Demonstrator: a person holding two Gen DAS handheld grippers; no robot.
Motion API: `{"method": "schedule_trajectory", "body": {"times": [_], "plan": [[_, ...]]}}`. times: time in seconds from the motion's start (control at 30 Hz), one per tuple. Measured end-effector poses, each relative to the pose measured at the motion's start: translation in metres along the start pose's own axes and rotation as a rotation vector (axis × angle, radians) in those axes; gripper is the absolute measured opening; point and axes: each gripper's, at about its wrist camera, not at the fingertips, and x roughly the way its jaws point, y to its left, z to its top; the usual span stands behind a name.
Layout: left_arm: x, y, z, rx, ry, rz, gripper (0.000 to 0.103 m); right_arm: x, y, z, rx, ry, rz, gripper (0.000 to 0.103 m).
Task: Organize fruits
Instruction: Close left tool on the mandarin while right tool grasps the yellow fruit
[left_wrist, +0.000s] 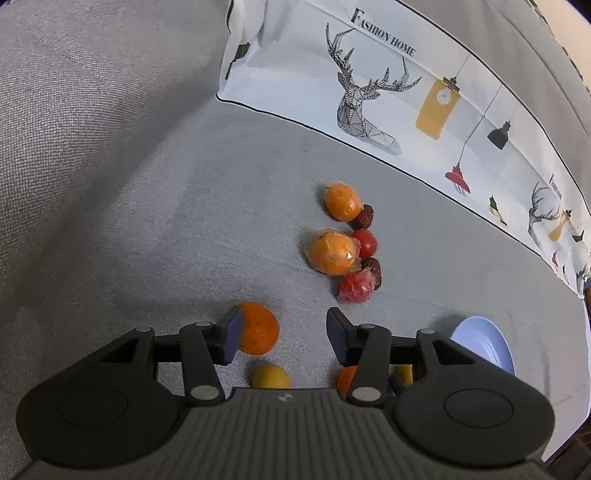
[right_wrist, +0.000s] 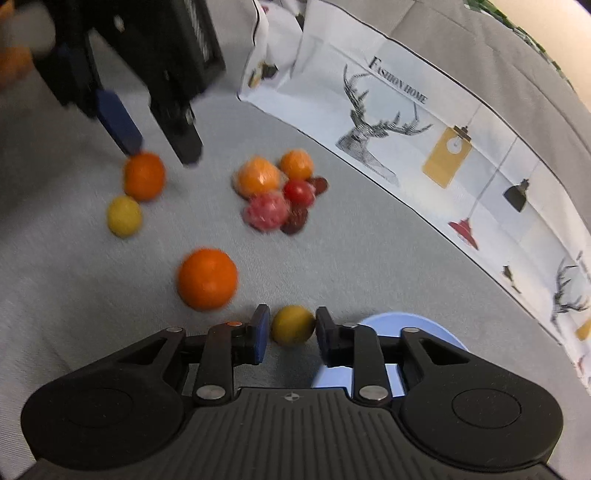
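Observation:
My left gripper (left_wrist: 284, 332) is open, low over the grey sofa seat. A bare orange (left_wrist: 258, 328) lies between its fingers, against the left pad. The right wrist view shows that orange (right_wrist: 144, 175) under the left gripper's blue pad (right_wrist: 118, 122). My right gripper (right_wrist: 291, 332) is shut on a small yellow fruit (right_wrist: 293, 325), just left of a light blue plate (right_wrist: 413, 321). Another orange (right_wrist: 207, 282) and a second yellow fruit (right_wrist: 124, 216) lie loose on the seat. A cluster of wrapped oranges (left_wrist: 332, 253), tomatoes (left_wrist: 364, 243) and dark dates (left_wrist: 365, 216) sits further back.
A white cushion (left_wrist: 369, 92) printed with deer and lamps leans along the back right. The blue plate (left_wrist: 484, 343) rests on the seat at the right, partly hidden by my left gripper's body. Grey sofa fabric (left_wrist: 110, 184) rises on the left.

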Motion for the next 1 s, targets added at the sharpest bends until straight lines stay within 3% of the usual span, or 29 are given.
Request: {"method": "schedule_trajectory", "body": {"times": [0.3, 0.47, 0.6, 0.7, 0.9, 0.97, 1.0], "plan": [[0.0, -0.002, 0.001, -0.008, -0.009, 0.005, 0.056, -0.009, -0.006, -0.002, 0.029, -0.054, 0.017, 0.027], [0.001, -0.001, 0.001, -0.018, -0.004, 0.016, 0.058, -0.038, -0.013, 0.003, 0.12, -0.14, 0.12, 0.027], [0.007, -0.009, -0.002, 0.023, 0.028, 0.035, 0.066, -0.034, -0.016, -0.003, 0.218, -0.055, 0.219, 0.027], [0.011, -0.015, -0.004, 0.067, 0.031, 0.072, 0.067, -0.024, -0.017, -0.008, 0.274, 0.015, 0.262, 0.027], [0.019, -0.014, -0.005, 0.067, 0.055, 0.114, 0.067, -0.025, -0.018, -0.013, 0.326, 0.028, 0.272, 0.027], [0.022, -0.013, -0.005, 0.065, 0.069, 0.129, 0.064, -0.027, -0.02, -0.014, 0.332, 0.025, 0.273, 0.027], [0.024, -0.013, -0.005, 0.07, 0.073, 0.135, 0.056, -0.028, -0.021, -0.014, 0.334, 0.023, 0.274, 0.027]]}}
